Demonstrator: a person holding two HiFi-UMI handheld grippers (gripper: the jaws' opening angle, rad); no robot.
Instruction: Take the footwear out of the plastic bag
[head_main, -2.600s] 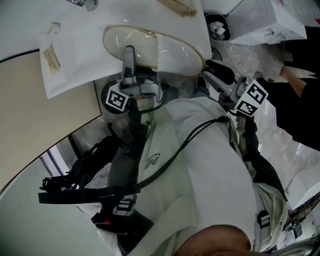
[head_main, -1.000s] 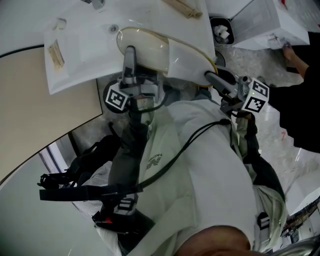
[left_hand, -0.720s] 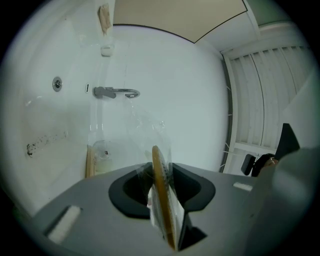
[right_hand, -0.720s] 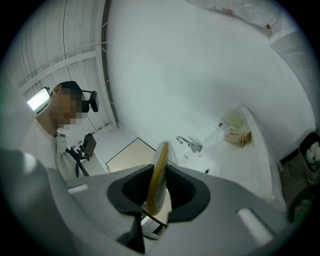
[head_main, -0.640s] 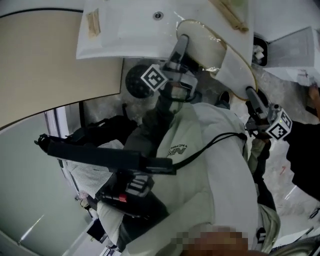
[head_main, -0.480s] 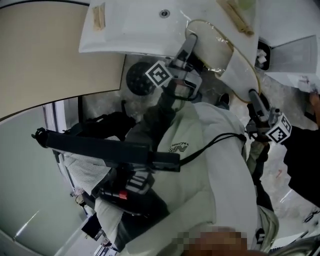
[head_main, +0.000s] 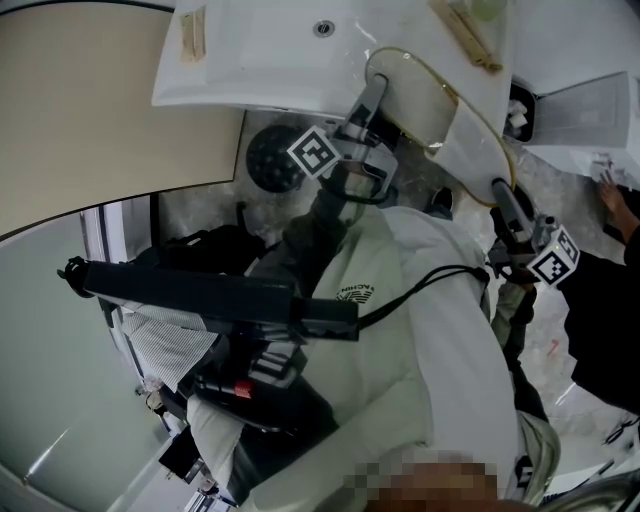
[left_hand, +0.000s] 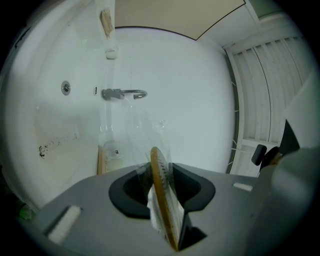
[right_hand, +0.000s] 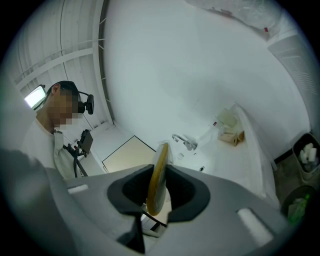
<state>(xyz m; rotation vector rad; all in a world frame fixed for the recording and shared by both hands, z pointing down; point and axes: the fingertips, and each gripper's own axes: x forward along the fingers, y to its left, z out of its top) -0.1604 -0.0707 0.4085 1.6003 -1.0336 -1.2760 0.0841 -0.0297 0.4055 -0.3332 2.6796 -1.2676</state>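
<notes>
A white slipper with a tan rim (head_main: 440, 105) hangs in front of the person's chest, wrapped in a clear plastic bag (left_hand: 131, 131). My left gripper (head_main: 376, 90) is shut on its near left edge. In the left gripper view the tan rim (left_hand: 161, 197) stands on edge between the jaws of the left gripper (left_hand: 163, 189), with film around it. My right gripper (head_main: 498, 192) is shut on the slipper's right end. The rim (right_hand: 158, 172) is pinched the same way in the right gripper (right_hand: 157, 189).
A white washbasin counter (head_main: 270, 60) with a tap (left_hand: 123, 93) lies just beyond the slipper. More packed slippers (head_main: 466, 38) rest on it. A waste bin (head_main: 517, 108) and a white paper bag (head_main: 588, 105) stand at right, near another person's hand (head_main: 611, 196).
The head view has swung, so the counter and both grippers now sit further right in frame. Both grippers still hold the bagged slipper between them.
</notes>
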